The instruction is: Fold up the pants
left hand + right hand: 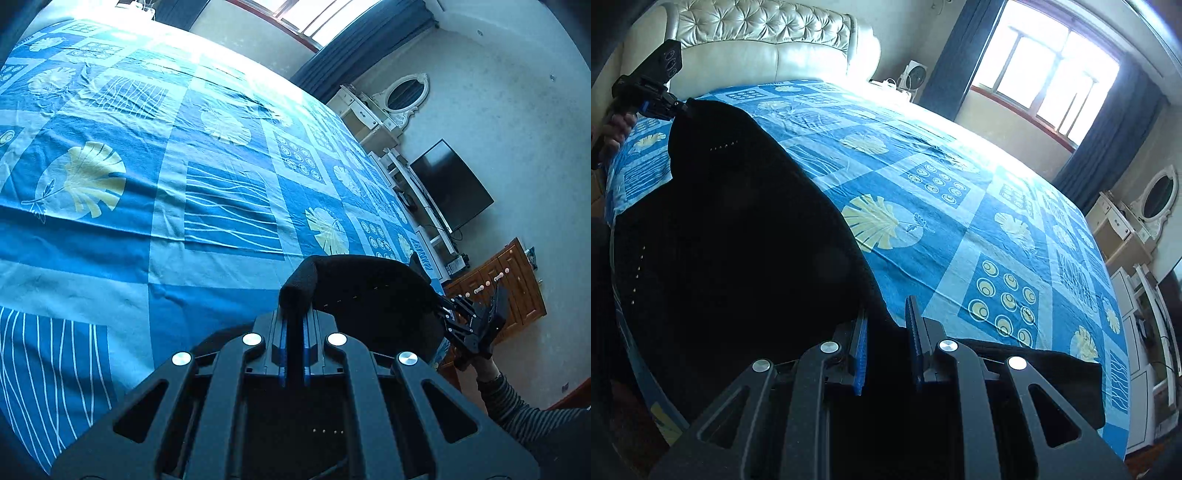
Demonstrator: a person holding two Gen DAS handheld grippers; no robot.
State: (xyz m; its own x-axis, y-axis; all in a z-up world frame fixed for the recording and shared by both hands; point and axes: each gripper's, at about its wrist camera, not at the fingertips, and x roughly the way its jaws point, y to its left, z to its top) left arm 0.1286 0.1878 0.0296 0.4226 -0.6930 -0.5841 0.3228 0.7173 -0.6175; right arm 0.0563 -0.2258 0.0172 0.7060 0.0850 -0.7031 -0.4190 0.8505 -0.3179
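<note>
Black pants [738, 240] hang stretched between my two grippers above the near edge of a bed with a blue patterned sheet [960, 229]. My left gripper [295, 317] is shut on one end of the pants [362, 291]; it also shows in the right wrist view [677, 107] at the far left, pinching the cloth. My right gripper [886, 325] has black cloth between its fingers with a small gap on its right side; it shows in the left wrist view [443, 310] gripping the other end. A row of small studs marks the fabric.
A padded cream headboard [757, 40] stands at the bed's far end. A window with dark curtains [1052, 62], a white dresser with oval mirror [1145, 206], a dark TV [450, 184] and a wooden cabinet [509, 284] line the room's side.
</note>
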